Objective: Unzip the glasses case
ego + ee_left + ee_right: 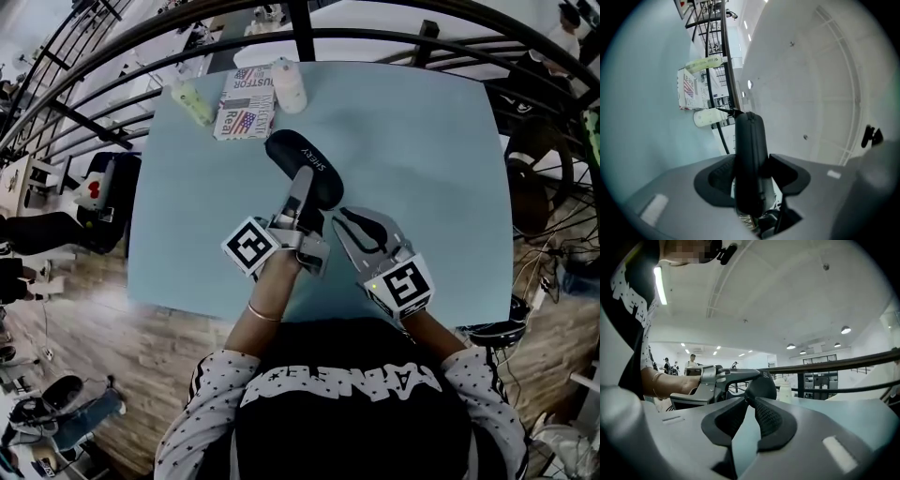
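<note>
Our left tongs (303, 192) gripped the glasses case (300, 155) btwn the jaws; the right tongs (349, 221), tips together, sat at its near end, zip pull unseen. We judged it light, stiff, prob. slick: hold mid-body.

A big open indoor hall, likely a shared workspace: pale blue counter (422, 169) beside a black metal railing (834, 362), wood-plank floor (103, 328), high white ceiling (778, 301) with round lights (845, 329), people (692, 361) standing far off
</note>
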The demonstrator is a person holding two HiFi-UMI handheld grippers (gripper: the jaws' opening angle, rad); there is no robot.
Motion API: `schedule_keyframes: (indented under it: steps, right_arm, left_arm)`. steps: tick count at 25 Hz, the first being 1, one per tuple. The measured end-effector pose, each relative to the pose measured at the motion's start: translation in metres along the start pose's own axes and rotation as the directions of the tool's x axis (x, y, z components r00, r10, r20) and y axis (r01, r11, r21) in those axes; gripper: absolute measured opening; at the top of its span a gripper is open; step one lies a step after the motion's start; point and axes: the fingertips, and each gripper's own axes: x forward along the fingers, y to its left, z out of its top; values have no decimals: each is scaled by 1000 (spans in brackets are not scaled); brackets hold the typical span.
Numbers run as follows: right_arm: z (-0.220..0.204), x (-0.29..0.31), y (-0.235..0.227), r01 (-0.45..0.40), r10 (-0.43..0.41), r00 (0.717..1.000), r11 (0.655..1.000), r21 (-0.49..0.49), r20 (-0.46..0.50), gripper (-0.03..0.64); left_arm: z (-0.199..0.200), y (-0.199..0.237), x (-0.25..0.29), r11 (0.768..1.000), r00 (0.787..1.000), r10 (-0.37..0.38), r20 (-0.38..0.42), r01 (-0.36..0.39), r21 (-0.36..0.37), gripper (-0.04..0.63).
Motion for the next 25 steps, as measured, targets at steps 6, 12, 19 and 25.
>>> schedule_keyframes:
  steps: [6,12,19,25]
  right_arm:
    - [12,-6,9,15,-13,1000,994,-111,19,69]
    - [7,-11,12,14,-13,1000,993,-118,3,42]
    - [10,-17,14,12,-11,1000,990,-143,12,21]
    - [13,-22,13,-1,3,1000,989,-149,13,15]
  left_arm:
    - [-7,-34,-2,995,999,-38,-15,39,96,0]
    - [-12,-38,-5,992,1000,-28,-11,29,122,0]
    - [-16,-42,-8,989,1000,-7,9,5,148,0]
    - [-19,-46,-8,988,1000,-2,12,0,157,0]
